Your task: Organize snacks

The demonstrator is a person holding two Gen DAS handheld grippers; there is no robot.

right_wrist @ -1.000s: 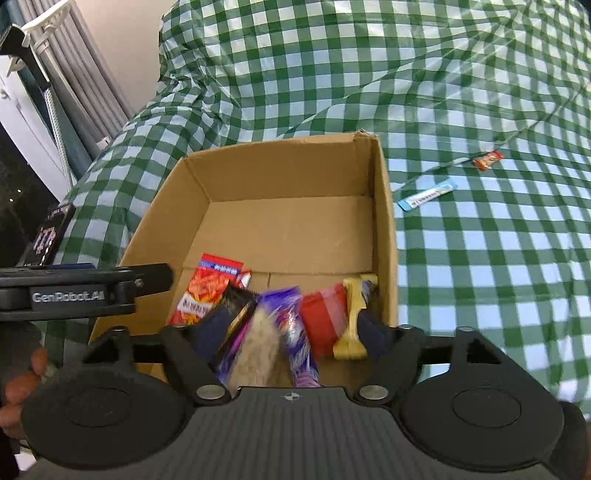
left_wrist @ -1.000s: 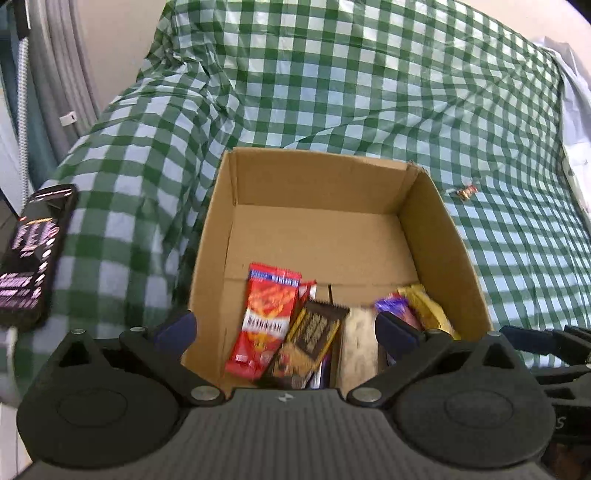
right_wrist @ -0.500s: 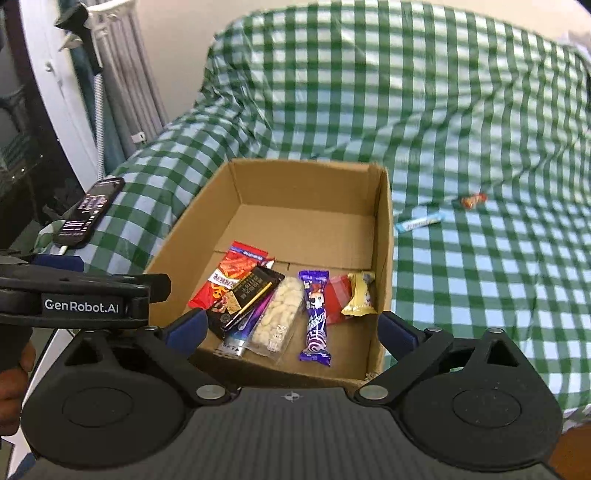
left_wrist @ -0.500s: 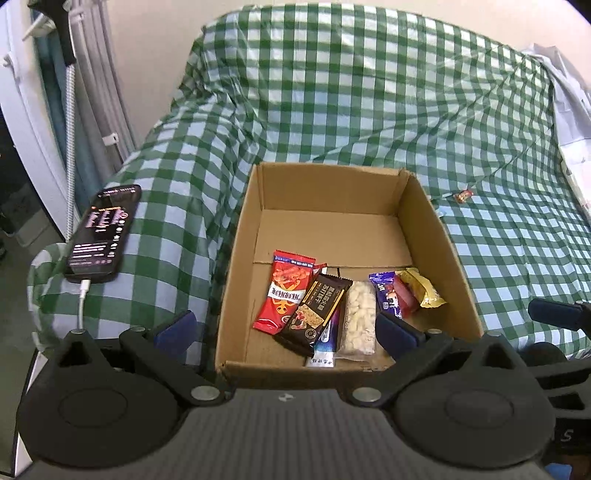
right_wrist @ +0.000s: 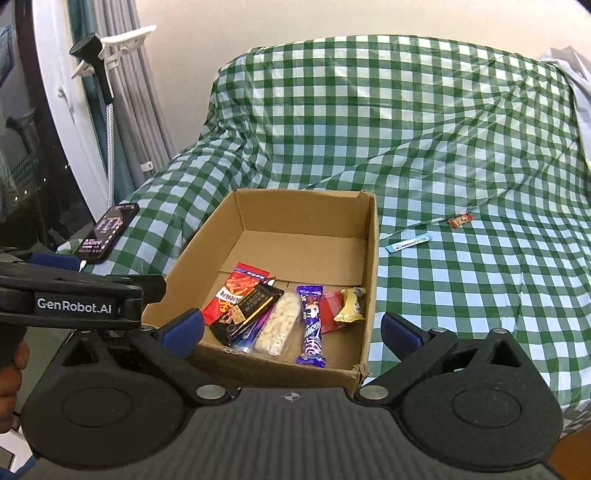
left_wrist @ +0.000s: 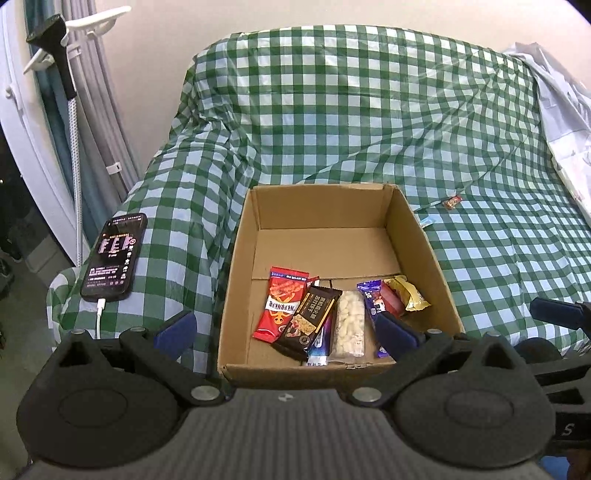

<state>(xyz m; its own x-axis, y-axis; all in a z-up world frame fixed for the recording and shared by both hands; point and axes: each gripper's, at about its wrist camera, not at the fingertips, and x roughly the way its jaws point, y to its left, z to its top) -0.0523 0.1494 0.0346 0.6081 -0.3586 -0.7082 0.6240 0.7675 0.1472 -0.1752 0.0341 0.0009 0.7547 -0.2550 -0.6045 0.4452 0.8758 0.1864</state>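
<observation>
Meanwhile, from left: a phone on the checked bed cover, the left gripper spread wide and empty, snacks lined in the cardboard box — right gripper still opening, nothing between its jaws.

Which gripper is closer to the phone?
Left. The left gripper hovers just right of the phone, at the box's near edge. The right gripper is farther right, beyond the left one.

Plain cream wall behind, green-checked cloth draped over the bed (creased all over), grey curtains at left, white frame beside dark glass
</observation>
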